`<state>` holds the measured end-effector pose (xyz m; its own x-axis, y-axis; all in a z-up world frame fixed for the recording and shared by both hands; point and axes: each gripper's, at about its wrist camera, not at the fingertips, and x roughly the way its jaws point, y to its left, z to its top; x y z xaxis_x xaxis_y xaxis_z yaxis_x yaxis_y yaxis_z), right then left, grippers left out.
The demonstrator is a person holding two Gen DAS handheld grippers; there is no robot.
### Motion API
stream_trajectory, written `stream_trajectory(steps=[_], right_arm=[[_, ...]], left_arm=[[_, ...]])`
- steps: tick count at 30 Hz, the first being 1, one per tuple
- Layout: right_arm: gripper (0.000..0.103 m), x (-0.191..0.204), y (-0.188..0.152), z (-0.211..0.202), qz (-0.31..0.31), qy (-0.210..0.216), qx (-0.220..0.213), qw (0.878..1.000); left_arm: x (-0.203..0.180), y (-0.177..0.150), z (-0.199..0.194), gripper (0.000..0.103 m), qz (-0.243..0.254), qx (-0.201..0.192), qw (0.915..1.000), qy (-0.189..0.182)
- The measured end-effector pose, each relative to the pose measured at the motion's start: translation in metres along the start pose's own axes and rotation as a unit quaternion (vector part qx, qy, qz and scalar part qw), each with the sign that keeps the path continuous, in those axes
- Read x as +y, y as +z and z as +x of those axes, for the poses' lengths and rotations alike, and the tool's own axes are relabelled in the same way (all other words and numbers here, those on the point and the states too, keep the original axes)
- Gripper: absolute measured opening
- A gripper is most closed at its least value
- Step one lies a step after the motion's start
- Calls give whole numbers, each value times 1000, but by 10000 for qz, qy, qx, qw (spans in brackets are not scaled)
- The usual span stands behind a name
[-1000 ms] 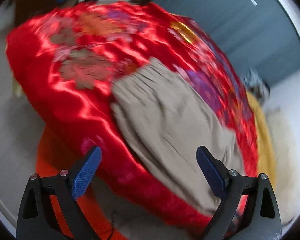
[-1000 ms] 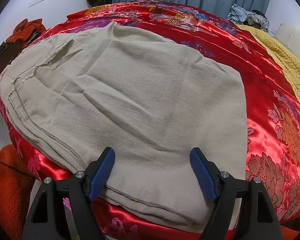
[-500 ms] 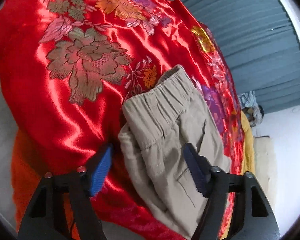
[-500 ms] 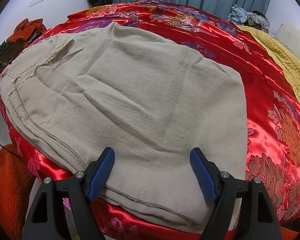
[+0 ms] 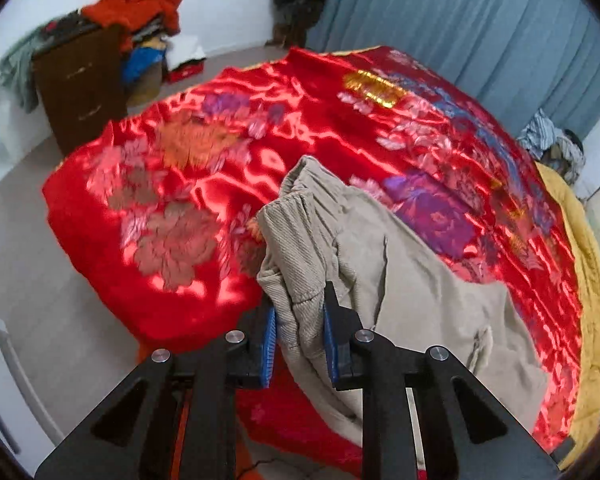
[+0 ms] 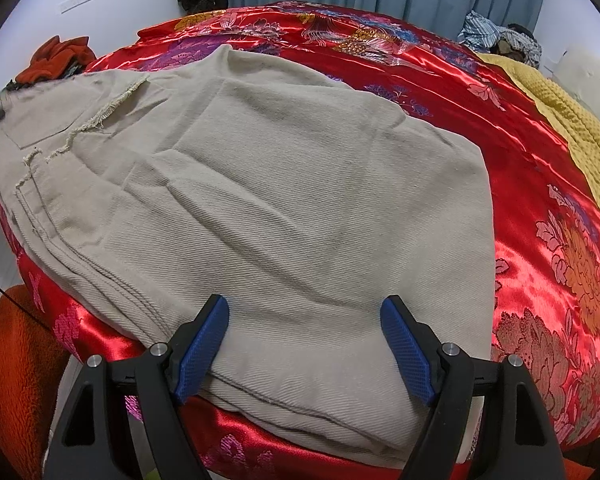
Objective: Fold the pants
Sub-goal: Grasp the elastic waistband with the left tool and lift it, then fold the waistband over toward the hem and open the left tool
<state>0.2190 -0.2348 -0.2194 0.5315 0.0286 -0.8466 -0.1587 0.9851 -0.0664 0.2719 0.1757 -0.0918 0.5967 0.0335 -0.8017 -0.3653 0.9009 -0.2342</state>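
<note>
Beige pants point(image 6: 284, 184) lie folded lengthwise on a red floral satin bedspread point(image 6: 540, 184). In the left wrist view my left gripper point(image 5: 299, 338) is shut on the pants' point(image 5: 416, 280) elastic waistband end, which is bunched and lifted a little off the bedspread point(image 5: 204, 184). In the right wrist view my right gripper point(image 6: 306, 346) is open, its blue pads on either side of the near edge of the pants, over the cloth and not clamping it.
A yellow knit blanket point(image 6: 568, 116) lies along the bed's right side. An orange fleece point(image 6: 8, 364) sits at the bed's near left corner. A brown cabinet piled with clothes point(image 5: 80, 76) stands by the wall. Blue curtains point(image 5: 480, 28) hang behind the bed.
My left gripper has closed on the waistband end of the pants and raised it. My right gripper has stayed open in the same place.
</note>
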Motion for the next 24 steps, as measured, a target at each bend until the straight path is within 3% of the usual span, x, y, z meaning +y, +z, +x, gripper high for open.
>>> stream_trajectory(steps=[4, 8, 10, 13, 16, 18, 20, 22, 24], right_arm=[[79, 0, 1, 1, -20, 11, 1, 10000], [79, 0, 1, 1, -22, 13, -2, 10000], [79, 0, 0, 1, -32, 17, -4, 10000], [80, -1, 0, 0, 10, 57, -24, 10000], [80, -7, 3, -9, 219, 198, -52, 9996], [79, -22, 8, -25, 580, 546, -64, 9968], [79, -52, 7, -52, 1251, 736, -538, 9879], [79, -83, -1, -72, 1798, 651, -915, 9773], [79, -118, -16, -86, 2300, 417, -1192, 9650]], left_arm=[[-15, 2, -20, 18, 57, -225, 9996, -171], [-70, -7, -67, 18, 867, -777, 9913, -618], [-100, -17, -88, 18, 1319, -944, 9825, -915], [-158, -44, -107, 17, 2100, -1045, 9624, -1369], [-202, -75, -108, 17, 2679, -977, 9428, -1728], [-234, -102, -96, 17, 3039, -850, 9303, -1868], [-260, -127, -76, 17, 3218, -577, 9235, -2005], [-284, -154, -54, 17, 3406, -329, 9177, -2020], [-308, -189, -26, 17, 3782, -164, 9058, -1904]])
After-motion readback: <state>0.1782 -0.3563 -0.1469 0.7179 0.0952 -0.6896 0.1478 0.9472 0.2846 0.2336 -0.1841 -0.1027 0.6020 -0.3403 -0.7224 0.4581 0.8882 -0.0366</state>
